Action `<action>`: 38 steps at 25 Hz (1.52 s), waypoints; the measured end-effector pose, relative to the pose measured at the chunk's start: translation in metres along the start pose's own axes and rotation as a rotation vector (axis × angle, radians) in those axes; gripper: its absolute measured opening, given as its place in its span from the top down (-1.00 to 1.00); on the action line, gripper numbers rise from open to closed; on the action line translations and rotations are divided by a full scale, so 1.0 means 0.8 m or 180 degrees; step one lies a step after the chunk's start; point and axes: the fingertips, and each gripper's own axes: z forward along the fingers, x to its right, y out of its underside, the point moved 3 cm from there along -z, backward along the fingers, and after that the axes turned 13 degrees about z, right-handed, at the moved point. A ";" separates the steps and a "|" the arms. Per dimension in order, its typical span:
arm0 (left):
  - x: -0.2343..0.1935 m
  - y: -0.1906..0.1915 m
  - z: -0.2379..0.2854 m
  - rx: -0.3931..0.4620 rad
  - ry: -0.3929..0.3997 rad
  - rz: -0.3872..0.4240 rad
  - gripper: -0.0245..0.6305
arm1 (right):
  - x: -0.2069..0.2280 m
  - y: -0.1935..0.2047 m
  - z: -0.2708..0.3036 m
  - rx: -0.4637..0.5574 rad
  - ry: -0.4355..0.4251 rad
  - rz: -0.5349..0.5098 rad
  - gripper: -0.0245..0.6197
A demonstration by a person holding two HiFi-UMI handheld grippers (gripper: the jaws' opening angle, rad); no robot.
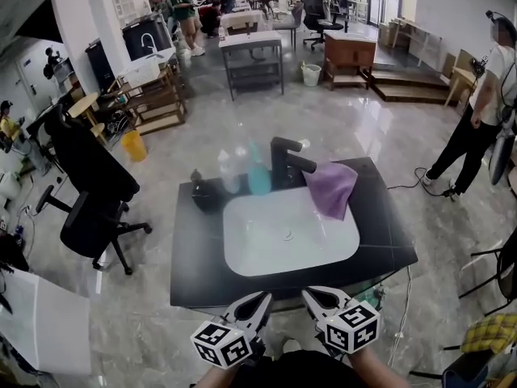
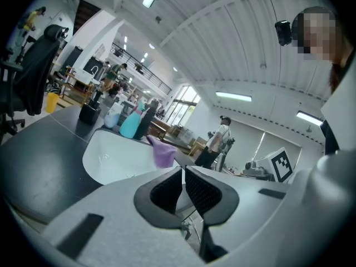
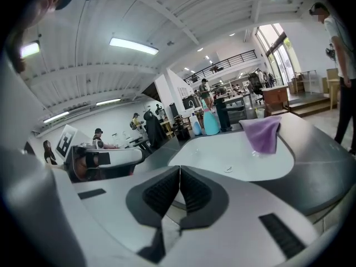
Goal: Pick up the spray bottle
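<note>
The left gripper (image 1: 257,304) and right gripper (image 1: 317,299) hang at the counter's (image 1: 388,241) near edge, jaws together on nothing, so this is the approach. The spray bottle (image 1: 229,170), probably the clear one beside the teal bottle (image 1: 258,176), stands behind the sink (image 1: 266,245), well apart from both. One gripper needs to open and reach across.

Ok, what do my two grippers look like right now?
The left gripper and right gripper match: pale grey moulded shells, black textured pads inside the jaws, and a white cube with black square markers on each.
</note>
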 end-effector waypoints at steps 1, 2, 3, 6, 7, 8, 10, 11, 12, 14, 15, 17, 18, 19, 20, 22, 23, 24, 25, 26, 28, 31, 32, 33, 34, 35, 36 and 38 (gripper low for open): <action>0.000 -0.001 0.005 0.0005 -0.0005 0.0001 0.87 | 0.004 -0.004 0.001 -0.0001 -0.0008 -0.0006 0.90; 0.000 -0.003 0.009 0.0012 -0.0009 0.0004 0.86 | 0.008 -0.007 0.002 0.0000 -0.0017 -0.0019 0.90; 0.000 -0.004 0.013 0.0020 -0.0013 0.0006 0.86 | 0.012 -0.011 0.003 0.0000 -0.0025 -0.0041 0.90; -0.001 -0.007 0.022 0.0027 -0.0017 -0.0006 0.86 | 0.021 -0.020 0.008 -0.0021 -0.0030 -0.0121 0.90; -0.002 -0.007 0.024 0.0021 -0.0022 -0.0011 0.87 | 0.023 -0.022 0.010 -0.0028 -0.0029 -0.0136 0.90; -0.004 -0.007 0.025 0.0015 -0.0029 -0.0015 0.87 | 0.024 -0.024 0.012 -0.0030 -0.0034 -0.0145 0.90; -0.009 -0.008 0.026 0.0017 -0.0046 -0.0027 0.87 | 0.024 -0.028 0.018 -0.0029 -0.0057 -0.0164 0.90; -0.011 -0.009 0.026 0.0024 -0.0054 -0.0032 0.86 | 0.024 -0.029 0.020 -0.0032 -0.0067 -0.0181 0.90; -0.013 -0.010 0.027 0.0032 -0.0060 -0.0035 0.87 | 0.024 -0.031 0.022 -0.0037 -0.0073 -0.0199 0.90; -0.016 -0.013 0.029 0.0042 -0.0067 -0.0037 0.87 | 0.025 -0.037 0.027 -0.0039 -0.0082 -0.0223 0.90; -0.017 -0.015 0.030 0.0043 -0.0071 -0.0037 0.87 | 0.024 -0.040 0.029 -0.0037 -0.0090 -0.0226 0.90; -0.022 -0.018 0.032 0.0043 -0.0085 -0.0040 0.87 | 0.024 -0.043 0.033 -0.0043 -0.0096 -0.0232 0.90; -0.025 -0.019 0.034 0.0046 -0.0095 -0.0040 0.87 | 0.025 -0.044 0.036 -0.0050 -0.0093 -0.0237 0.90; -0.030 -0.020 0.036 0.0049 -0.0102 -0.0038 0.87 | 0.025 -0.045 0.040 -0.0055 -0.0087 -0.0242 0.90; -0.036 -0.022 0.038 0.0052 -0.0105 -0.0033 0.87 | 0.026 -0.047 0.045 -0.0056 -0.0080 -0.0245 0.90; -0.046 -0.027 0.043 0.0049 -0.0097 -0.0009 0.87 | 0.026 -0.052 0.053 -0.0058 -0.0068 -0.0245 0.90; -0.051 -0.031 0.046 0.0043 -0.0090 0.0012 0.87 | 0.026 -0.055 0.057 -0.0058 -0.0063 -0.0243 0.90; -0.057 -0.035 0.048 0.0034 -0.0085 0.0037 0.86 | 0.026 -0.059 0.062 -0.0056 -0.0060 -0.0242 0.90; -0.064 -0.038 0.051 0.0027 -0.0083 0.0063 0.87 | 0.026 -0.063 0.068 -0.0051 -0.0059 -0.0246 0.90; -0.071 -0.042 0.054 0.0023 -0.0082 0.0085 0.87 | 0.027 -0.067 0.074 -0.0047 -0.0055 -0.0254 0.90; -0.083 -0.047 0.058 0.0017 -0.0082 0.0113 0.87 | 0.029 -0.074 0.085 -0.0041 -0.0044 -0.0270 0.90; -0.097 -0.055 0.064 -0.0016 -0.0094 0.0165 0.86 | 0.029 -0.088 0.101 -0.0030 -0.0048 -0.0287 0.90; -0.103 -0.057 0.066 -0.0027 -0.0100 0.0176 0.87 | 0.029 -0.093 0.107 -0.0030 -0.0056 -0.0297 0.90; -0.108 -0.059 0.067 -0.0034 -0.0105 0.0179 0.87 | 0.029 -0.097 0.113 -0.0033 -0.0064 -0.0306 0.90; -0.114 -0.061 0.069 -0.0037 -0.0110 0.0174 0.87 | 0.028 -0.100 0.119 -0.0036 -0.0071 -0.0310 0.90; -0.119 -0.062 0.071 -0.0039 -0.0115 0.0167 0.87 | 0.029 -0.103 0.125 -0.0040 -0.0076 -0.0310 0.90; -0.124 -0.063 0.073 -0.0040 -0.0123 0.0158 0.87 | 0.029 -0.106 0.132 -0.0045 -0.0081 -0.0310 0.90; -0.136 -0.066 0.077 -0.0036 -0.0137 0.0136 0.87 | 0.030 -0.112 0.143 -0.0060 -0.0091 -0.0315 0.90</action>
